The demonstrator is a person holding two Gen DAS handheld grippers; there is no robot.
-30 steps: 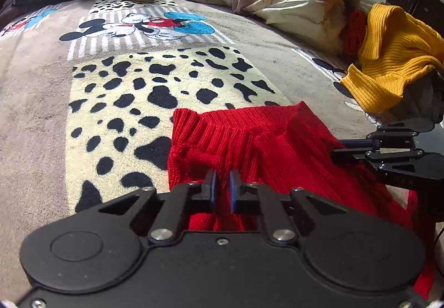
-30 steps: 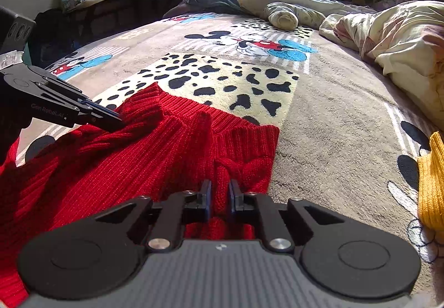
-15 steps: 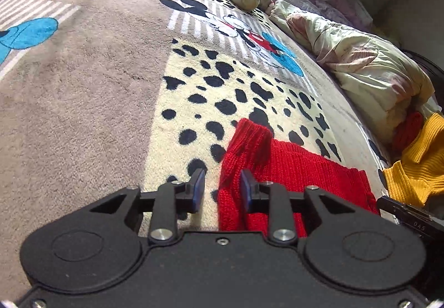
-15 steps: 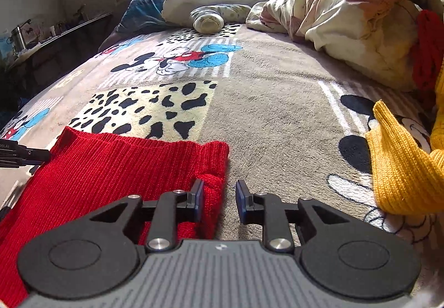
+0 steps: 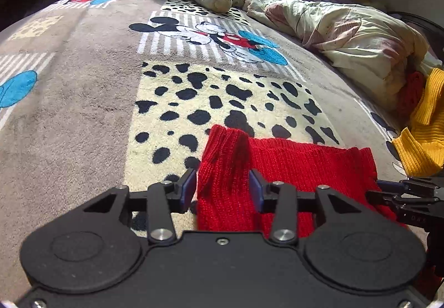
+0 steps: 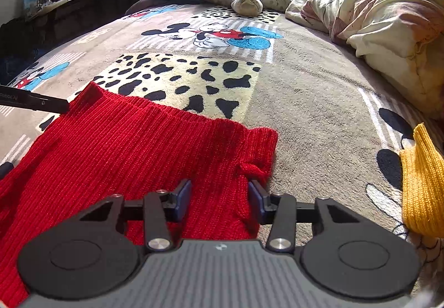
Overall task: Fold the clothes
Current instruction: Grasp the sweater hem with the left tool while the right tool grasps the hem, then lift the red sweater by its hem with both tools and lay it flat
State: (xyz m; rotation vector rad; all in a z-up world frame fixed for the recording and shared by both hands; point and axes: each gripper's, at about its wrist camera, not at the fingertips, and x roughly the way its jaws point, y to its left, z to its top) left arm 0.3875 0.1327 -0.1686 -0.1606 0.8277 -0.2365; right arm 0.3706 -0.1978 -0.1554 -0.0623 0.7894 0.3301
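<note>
Both grippers, left and right, have fingers wide over the sweater. Its raised corners may snag your fingers, dragging the fold askew.

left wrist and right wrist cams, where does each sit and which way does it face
Left wrist: on the left claw, facing along the bed over the red sweater's left corner; the right claw's tip shows at the right edge.
Right wrist: on the right claw, over the sweater's right corner; the left claw's tip shows at the left edge.
Shared: sweater, Mickey blanket, yellow garment.
</note>
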